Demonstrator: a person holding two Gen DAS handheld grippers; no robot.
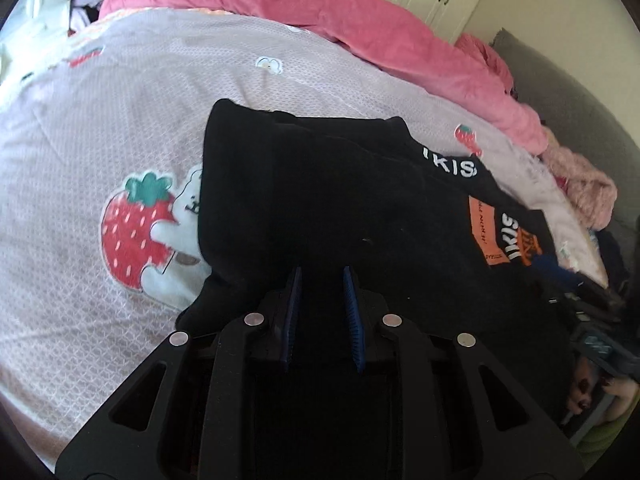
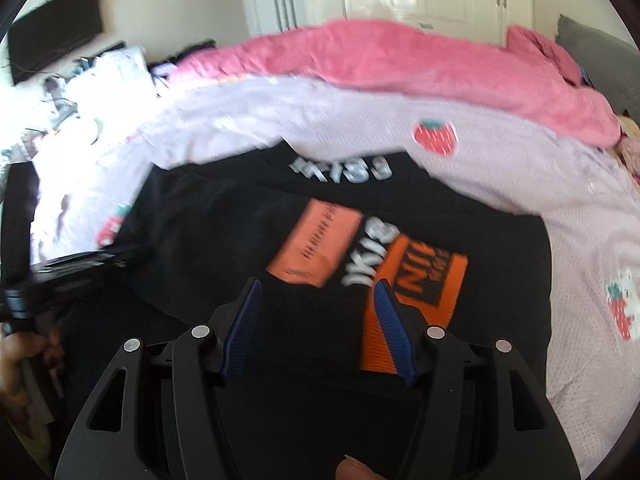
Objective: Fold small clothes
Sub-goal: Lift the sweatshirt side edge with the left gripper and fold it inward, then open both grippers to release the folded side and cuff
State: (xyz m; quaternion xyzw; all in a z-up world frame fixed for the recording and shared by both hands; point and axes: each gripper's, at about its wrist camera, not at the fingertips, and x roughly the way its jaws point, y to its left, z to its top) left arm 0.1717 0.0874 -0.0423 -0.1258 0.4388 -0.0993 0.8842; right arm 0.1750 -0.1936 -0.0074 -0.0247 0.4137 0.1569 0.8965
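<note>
- Right now the black shirt [image 1: 340,200] lies spread on the lilac sheet [image 1: 120,120], near side of the pink quilt [image 1: 360,28].
- I see my left gripper [image 1: 322,276] over the shirt's near part, jaws a narrow gap apart; whether they pinch cloth I cannot tell.
- My right gripper [image 2: 318,292] hovers at the shirt's orange print [image 2: 416,280], jaws about half apart, gripping nothing.

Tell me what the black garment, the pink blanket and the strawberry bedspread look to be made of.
Black garment: soft matte knit, probably cotton jersey; it drapes in limp folds, with flat printed orange patches.
Pink blanket: plush fleece or velvet, judging by its fuzzy, thick, rumpled surface.
Strawberry bedspread: thin woven or quilted fabric, likely cotton; a fine lattice texture shows, with flat printed motifs.
</note>
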